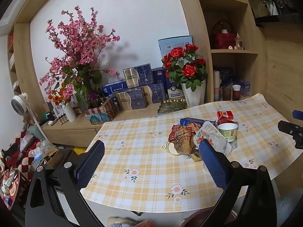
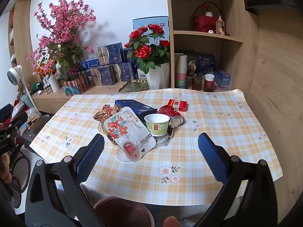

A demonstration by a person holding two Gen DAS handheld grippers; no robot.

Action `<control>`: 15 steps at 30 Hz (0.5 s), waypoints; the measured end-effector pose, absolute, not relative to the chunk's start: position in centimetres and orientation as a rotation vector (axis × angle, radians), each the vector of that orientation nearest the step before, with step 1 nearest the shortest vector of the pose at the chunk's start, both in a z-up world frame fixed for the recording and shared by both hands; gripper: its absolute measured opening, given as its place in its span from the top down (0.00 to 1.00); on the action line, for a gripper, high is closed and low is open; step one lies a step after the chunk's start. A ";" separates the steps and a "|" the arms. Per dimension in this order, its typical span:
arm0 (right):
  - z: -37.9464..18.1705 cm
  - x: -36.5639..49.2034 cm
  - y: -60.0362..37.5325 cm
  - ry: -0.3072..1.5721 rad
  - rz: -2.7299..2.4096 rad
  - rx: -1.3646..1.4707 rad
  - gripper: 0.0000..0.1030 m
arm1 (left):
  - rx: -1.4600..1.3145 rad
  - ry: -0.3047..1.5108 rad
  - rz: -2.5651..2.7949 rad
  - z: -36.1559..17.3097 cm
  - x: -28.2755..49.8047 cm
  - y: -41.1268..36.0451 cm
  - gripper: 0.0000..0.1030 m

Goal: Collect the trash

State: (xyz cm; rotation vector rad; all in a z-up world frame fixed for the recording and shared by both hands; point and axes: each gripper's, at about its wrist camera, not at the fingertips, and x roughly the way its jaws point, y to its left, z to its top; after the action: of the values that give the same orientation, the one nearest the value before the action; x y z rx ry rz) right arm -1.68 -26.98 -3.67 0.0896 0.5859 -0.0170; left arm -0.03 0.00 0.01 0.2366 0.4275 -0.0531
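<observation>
Yellow-and-white checked tablecloth (image 1: 144, 162) fills the left wrist view. Left gripper (image 1: 151, 162) hangs above it, jaws spread wide, nothing between the blue pads. Trash pile sits mid-cloth, beyond the right finger: crumpled brown wrapper (image 1: 181, 138), plastic blister pack (image 1: 208, 132) leaning on it, paper cup (image 1: 228, 130) upright just right of the pack. Red cigarette box (image 1: 225, 114) lies behind the cup, dark blue box (image 1: 191, 122) behind the wrapper. Right gripper (image 1: 291, 130) pokes in at the frame's right edge, past the cup.

Right wrist view: right gripper (image 2: 151, 157) also spread wide, empty, above the same cloth (image 2: 217, 151). Blister pack (image 2: 128, 134) is nearest, between the fingers' lines, floral card up. Paper cup (image 2: 157, 123) touches its right side. Crushed red can (image 2: 170, 113) lies behind the cup, cigarette box (image 2: 178, 105) beyond that. Blue box (image 2: 134, 106) and wrapper (image 2: 106, 112) sit behind the pack. Brown bin (image 2: 123, 211) rim shows below the cloth's near edge.
</observation>
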 end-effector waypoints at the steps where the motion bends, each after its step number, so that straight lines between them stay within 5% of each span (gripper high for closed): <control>1: -3.7 -1.7 -27.0 0.586 -0.018 0.089 0.05 | 0.236 0.429 -0.053 0.0 0.0 0.0 0.05; 15: -3.6 -2.0 -26.9 0.588 -0.029 0.079 0.05 | 0.213 0.426 -0.058 0.1 -0.6 0.5 0.05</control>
State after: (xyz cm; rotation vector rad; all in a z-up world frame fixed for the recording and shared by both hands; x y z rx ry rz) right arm -1.96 -26.86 -3.57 0.0792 0.5879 -0.0287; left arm -0.60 0.52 0.13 0.2135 0.4260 -0.0584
